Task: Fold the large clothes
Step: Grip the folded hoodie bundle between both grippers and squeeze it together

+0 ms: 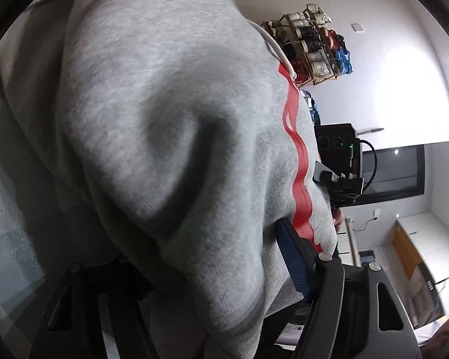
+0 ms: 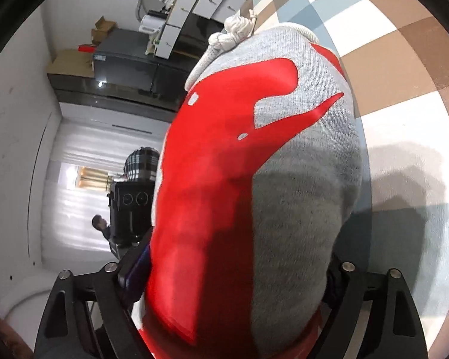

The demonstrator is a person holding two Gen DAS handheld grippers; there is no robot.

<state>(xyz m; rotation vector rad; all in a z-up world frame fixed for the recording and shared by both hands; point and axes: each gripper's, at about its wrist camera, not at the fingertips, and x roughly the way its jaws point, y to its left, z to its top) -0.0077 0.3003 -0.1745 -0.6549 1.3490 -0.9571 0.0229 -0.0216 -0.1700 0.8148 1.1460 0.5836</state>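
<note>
Checked floor [image 2: 404, 68] lies below; both the left gripper [image 1: 212, 296] and right gripper [image 2: 233, 272] are clamped on the grey sweatshirt [image 1: 164, 119]; edges should be kept level and taut before lowering.

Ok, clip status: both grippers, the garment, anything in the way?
Left gripper and right gripper each clamp bunched grey hoodie. Red print faces right camera. Nothing blocking.

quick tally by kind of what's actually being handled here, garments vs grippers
grey sweatshirt with red print: 1
drawstring cord: 1
grippers: 2, left gripper and right gripper, each closed on bunched fabric
total: 4
</note>
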